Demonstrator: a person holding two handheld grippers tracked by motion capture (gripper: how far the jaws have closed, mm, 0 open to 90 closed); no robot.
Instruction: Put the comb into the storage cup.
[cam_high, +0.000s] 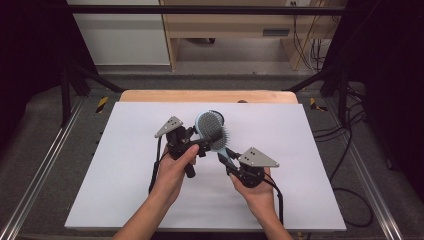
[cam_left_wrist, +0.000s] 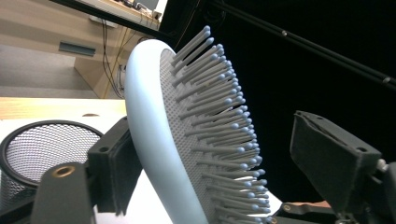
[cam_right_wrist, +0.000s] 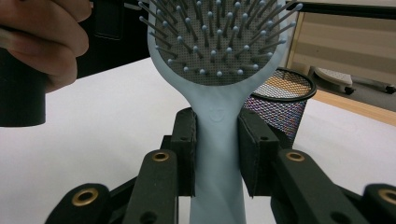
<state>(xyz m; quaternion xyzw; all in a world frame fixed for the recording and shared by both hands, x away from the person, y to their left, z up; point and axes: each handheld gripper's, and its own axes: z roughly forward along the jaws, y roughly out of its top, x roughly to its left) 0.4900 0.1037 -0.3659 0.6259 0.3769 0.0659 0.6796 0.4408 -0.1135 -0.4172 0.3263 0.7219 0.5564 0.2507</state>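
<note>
The right gripper was clamped on the smooth, pale-blue plastic handle of the hairbrush; in the right gripper view its two flat black pads pressed the narrow neck of the hairbrush from either side, and the handle ran straight down between the jaws; above them the head widened into a rounded oval paddle, its grey cushion finely dotted and set with thin grey bristles tipped with small blue balls; the brush was held clear of the matte white table, tilted away from that gripper toward the other one. The left gripper stood with its jaws apart around the brush head; in the left gripper view the near pad lay against or just beside the curved, glossy back of the hairbrush, while the far pad stood well off the bristle tips, so nothing was pinched; no earlier view bore on it. Just beyond that near jaw stood a round black wire-mesh cup, open-topped with a solid rim; from the right gripper the same cup sat just behind the brush's neck, on the table. A bare hand wrapped the left gripper's dark cylindrical grip.
</note>
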